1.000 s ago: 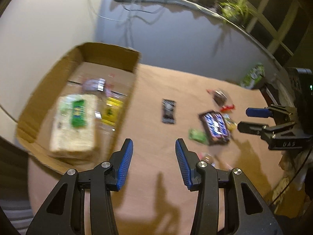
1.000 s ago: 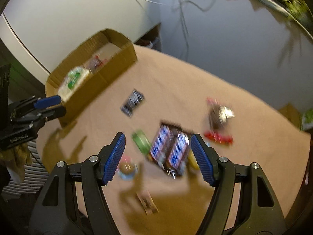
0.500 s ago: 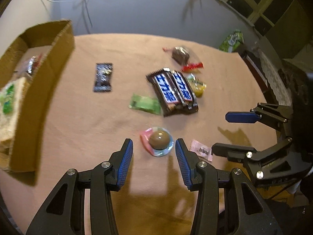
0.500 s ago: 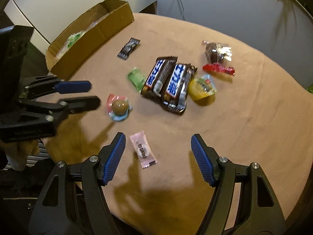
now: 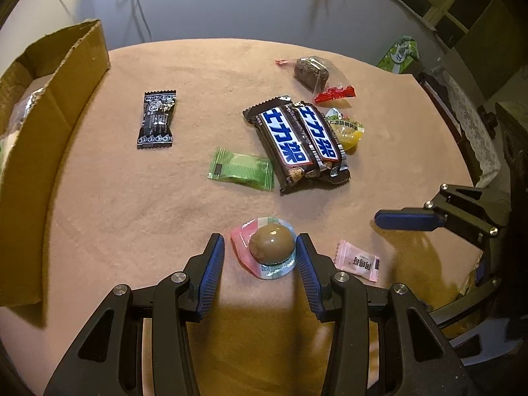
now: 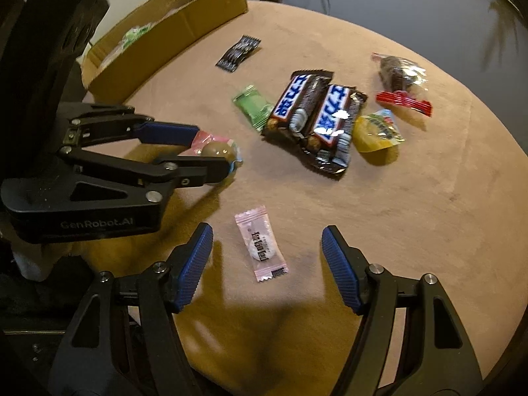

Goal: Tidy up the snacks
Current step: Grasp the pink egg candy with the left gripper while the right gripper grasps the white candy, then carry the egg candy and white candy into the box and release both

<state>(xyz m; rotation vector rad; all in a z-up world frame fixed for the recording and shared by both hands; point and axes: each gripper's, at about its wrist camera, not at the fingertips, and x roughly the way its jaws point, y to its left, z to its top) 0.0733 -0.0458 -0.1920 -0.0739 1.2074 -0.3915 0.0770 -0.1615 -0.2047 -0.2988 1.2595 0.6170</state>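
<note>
Both grippers have dropped from the cardboard box (image 5: 56, 105) toward the table (image 5: 132, 204). The left gripper (image 5: 260, 254) now straddles the egg pack (image 5: 271, 243), jaws apart, not pressing. The right gripper (image 6: 267, 257), jaws just narrowing but open, brackets the pink candy (image 6: 260, 242). The egg pack likely handles light, slick and rounded; grip across its middle. Beyond lie the chocolate bars (image 5: 300, 138).
</note>
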